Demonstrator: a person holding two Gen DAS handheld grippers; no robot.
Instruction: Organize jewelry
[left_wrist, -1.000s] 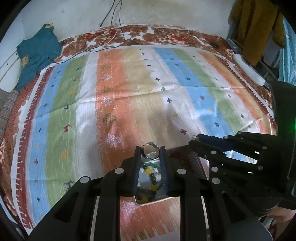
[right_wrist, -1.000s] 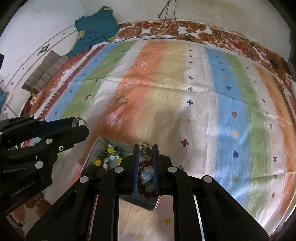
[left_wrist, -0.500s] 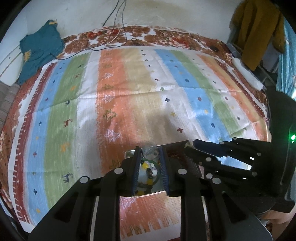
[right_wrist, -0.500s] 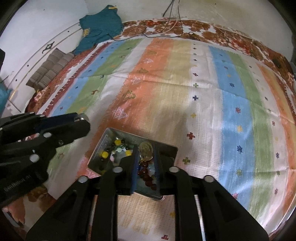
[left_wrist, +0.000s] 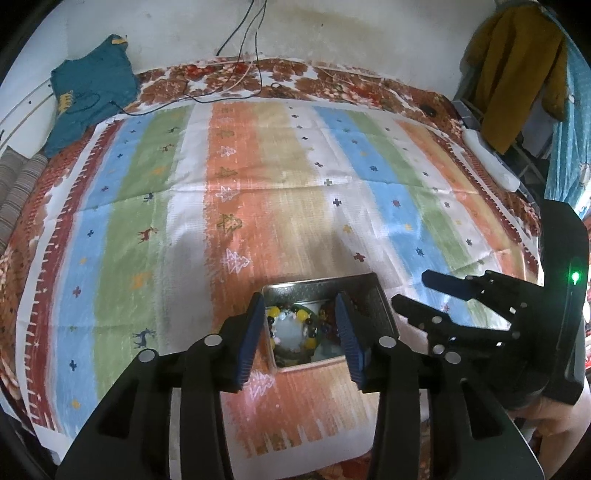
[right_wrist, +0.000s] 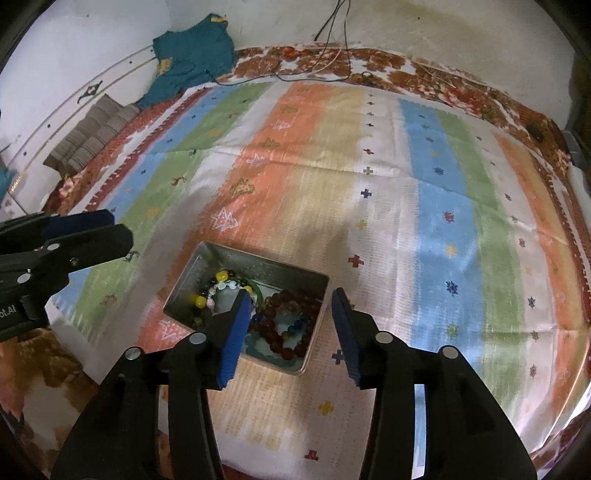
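A small metal tin (left_wrist: 364, 284) (right_wrist: 258, 260) sits on the striped cloth near its front edge. Inside lie bead bracelets: a yellow, black and green one (left_wrist: 291, 326) (right_wrist: 221, 286) and a dark red one (right_wrist: 288, 332) (left_wrist: 328, 317). My left gripper (left_wrist: 300, 301) hovers above the tin with its jaws opening and nothing between the pads. My right gripper (right_wrist: 290, 297) also hangs over the tin, jaws opening, empty. The right gripper (left_wrist: 417, 293) shows at the right of the left wrist view. The left gripper (right_wrist: 110, 230) shows at the left edge of the right wrist view.
The striped cloth (left_wrist: 295, 177) covers a bed that reaches to a white wall. A teal garment (left_wrist: 88, 92) and cables (left_wrist: 243, 48) lie at the far edge. A mustard garment (left_wrist: 517, 66) hangs at the far right, striped cushions (right_wrist: 92, 136) at the left.
Both grippers held rings over the tin a second ago. Their jaws have spread, the rings are gone from between the pads, and both grippers have drawn back slightly.
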